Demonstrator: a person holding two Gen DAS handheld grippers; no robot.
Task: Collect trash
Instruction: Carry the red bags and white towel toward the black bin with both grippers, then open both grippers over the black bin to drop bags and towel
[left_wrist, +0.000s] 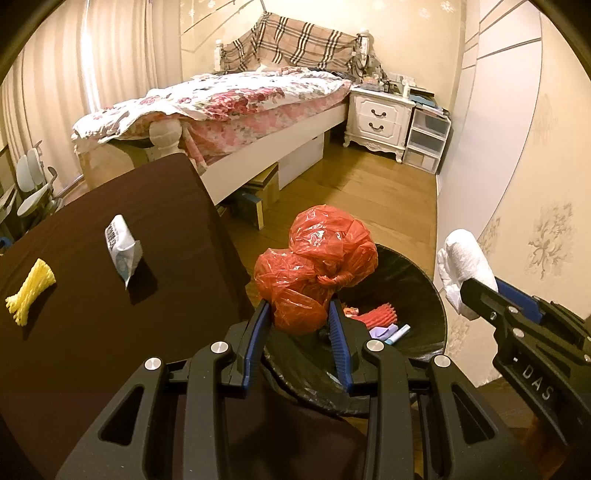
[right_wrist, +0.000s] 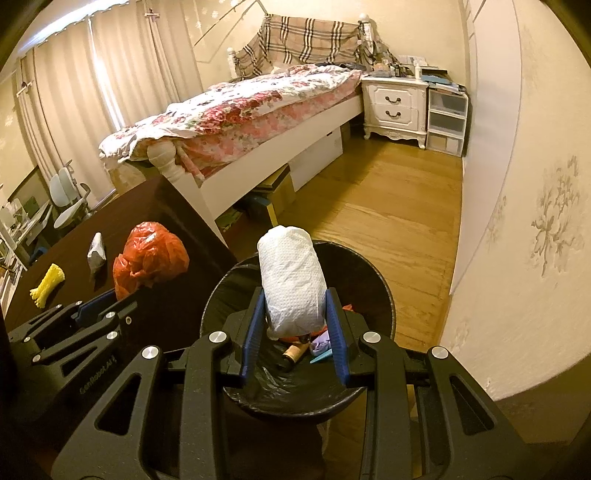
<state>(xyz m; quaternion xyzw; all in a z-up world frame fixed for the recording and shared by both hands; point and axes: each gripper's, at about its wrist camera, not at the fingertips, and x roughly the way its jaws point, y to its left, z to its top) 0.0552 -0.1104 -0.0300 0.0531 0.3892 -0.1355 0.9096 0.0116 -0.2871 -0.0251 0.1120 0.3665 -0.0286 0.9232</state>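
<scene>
Bin (right_wrist: 384, 295) with the black liner sits beside the dark table (left_wrist: 92, 350). Left gripper (left_wrist: 301, 325) pinches a red plastic bag (left_wrist: 317, 258) at the rim, right gripper (right_wrist: 295, 325) clamps a white paper wad (right_wrist: 291, 280) over the opening. I'd centre both before letting go.

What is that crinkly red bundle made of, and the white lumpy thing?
The knotted red bundle looks like thin plastic film: glossy, see-through in spots, sharply wrinkled. The white wad, squeezed in the right hand-held gripper, looks like paper towel: matte, soft, with a dimpled embossed pattern. The left hand-held gripper pinches the red one above the black-lined round bin.
</scene>
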